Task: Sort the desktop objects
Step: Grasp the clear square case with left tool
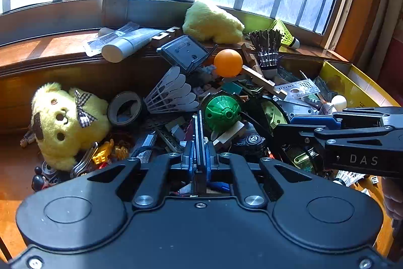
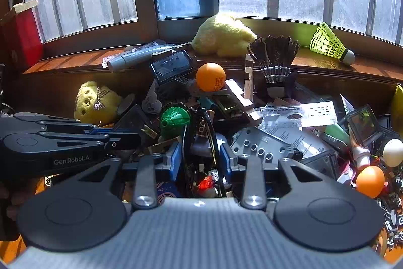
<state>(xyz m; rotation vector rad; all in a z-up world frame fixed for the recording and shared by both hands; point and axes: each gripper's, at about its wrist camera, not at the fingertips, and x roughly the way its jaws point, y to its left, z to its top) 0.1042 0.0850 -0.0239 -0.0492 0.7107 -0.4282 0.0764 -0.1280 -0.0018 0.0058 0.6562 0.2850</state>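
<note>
A heap of small desktop things fills the corner under the window. My left gripper [image 1: 200, 117] hovers low over its middle, jaws shut, just short of a green ribbed ball [image 1: 221, 112]. I cannot make out anything between its pads. My right gripper [image 2: 200, 150] sits to its right, partly closed, with the rim of a thin black ring [image 2: 212, 132] spanning the gap between its blue pads. In the left wrist view the right gripper [image 1: 279, 129] reaches in from the right at that black ring [image 1: 282, 110]. An orange ball [image 2: 210, 77] rests high on the heap.
A yellow plush bear [image 1: 63, 122] and a tape roll [image 1: 124, 107] lie left. A white shuttlecock [image 1: 173, 92] lies mid-heap; a black one [image 1: 268, 52] stands behind. A yellow box [image 1: 352, 82] stands right. Another orange ball [image 2: 369, 180] lies beside a white ball [image 2: 393, 151]. A neon shuttlecock [image 2: 330, 44] lies on the sill.
</note>
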